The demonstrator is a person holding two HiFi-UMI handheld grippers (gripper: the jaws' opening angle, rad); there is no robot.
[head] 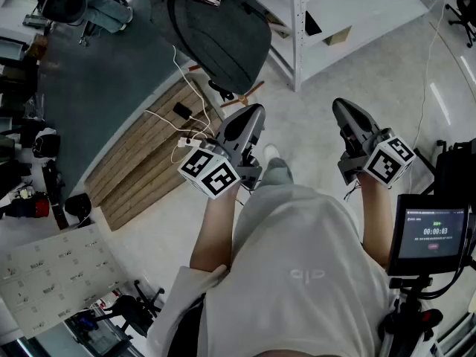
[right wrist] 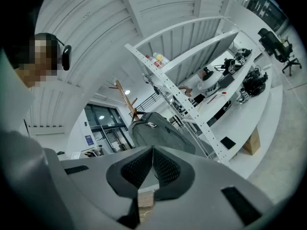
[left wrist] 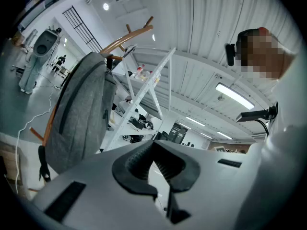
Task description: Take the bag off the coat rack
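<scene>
While left tongs [head: 255, 110] & right tongs [head: 340, 105] are pressed together, empty, bag [head: 216, 28] hangs on rack [left wrist: 125, 38], well ahead. Step: approach, pre-grasp. Next, prob.: reach up, spread tongs, pinch bag top, lift off peg.

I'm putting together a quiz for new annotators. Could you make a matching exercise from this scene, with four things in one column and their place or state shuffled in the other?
Things:
1. grey fabric backpack
2. white metal shelving unit
3. small black timer screen
4. left hand-held gripper

Place or state:
A. jaws shut, nothing held
B. hanging on the wooden coat rack
C. lower right of the head view
D. standing right of the backpack in the head view

Pairs: 1-B, 2-D, 3-C, 4-A
</scene>
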